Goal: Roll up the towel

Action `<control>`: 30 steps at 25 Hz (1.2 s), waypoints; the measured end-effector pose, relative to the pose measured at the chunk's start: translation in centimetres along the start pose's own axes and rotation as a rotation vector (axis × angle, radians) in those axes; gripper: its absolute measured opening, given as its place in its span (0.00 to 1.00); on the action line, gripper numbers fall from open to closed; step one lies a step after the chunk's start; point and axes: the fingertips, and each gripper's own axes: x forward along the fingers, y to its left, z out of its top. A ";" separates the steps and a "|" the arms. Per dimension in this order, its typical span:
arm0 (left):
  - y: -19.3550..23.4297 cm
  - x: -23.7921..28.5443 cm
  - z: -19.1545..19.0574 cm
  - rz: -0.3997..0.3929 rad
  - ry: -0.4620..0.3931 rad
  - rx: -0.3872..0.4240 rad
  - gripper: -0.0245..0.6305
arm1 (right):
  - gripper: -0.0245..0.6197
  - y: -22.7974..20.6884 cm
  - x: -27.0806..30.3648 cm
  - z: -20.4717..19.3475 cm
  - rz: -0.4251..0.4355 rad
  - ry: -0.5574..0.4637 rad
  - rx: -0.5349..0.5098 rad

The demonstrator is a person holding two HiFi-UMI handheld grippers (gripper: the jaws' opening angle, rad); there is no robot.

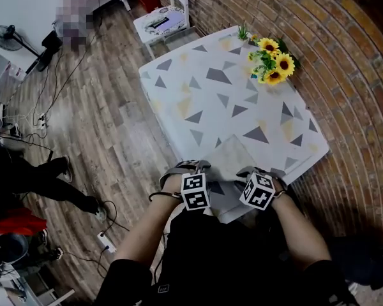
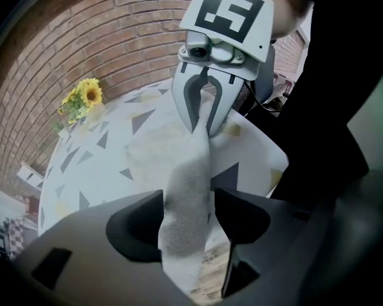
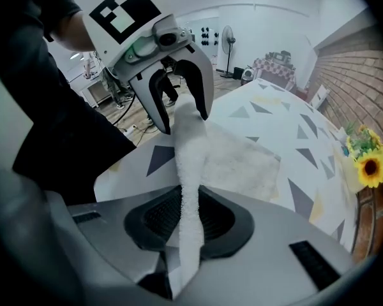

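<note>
While our right gripper [image 3: 186, 218] is clamping the towel [image 3: 242, 161] hem at the near edge of the table [image 1: 210, 88], our left gripper [image 2: 186, 218] is gaping around it; hem is running crosswise between them.

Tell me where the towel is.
In the head view the towel lies at the table's near edge, its near hem running between the left gripper and right gripper.

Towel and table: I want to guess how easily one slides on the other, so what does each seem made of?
The towel looks like soft terry cloth, off-white and matte: its pile is nubbly and it bunches limply. The table seems covered by a smooth printed sheet, white with grey and yellow triangles, perhaps vinyl or coated cloth; I cannot tell which.
</note>
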 end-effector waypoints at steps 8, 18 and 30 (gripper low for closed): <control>1.2 0.1 0.7 0.028 -0.022 -0.029 0.44 | 0.20 -2.4 -0.4 0.4 -0.030 0.016 0.038; 4.6 -0.4 1.2 0.025 -0.057 -0.031 0.44 | 0.25 -6.6 -0.1 0.8 -0.045 0.048 0.111; 5.4 1.7 1.7 -0.030 -0.050 0.011 0.44 | 0.25 -12.3 -1.9 2.0 -0.200 -0.013 0.213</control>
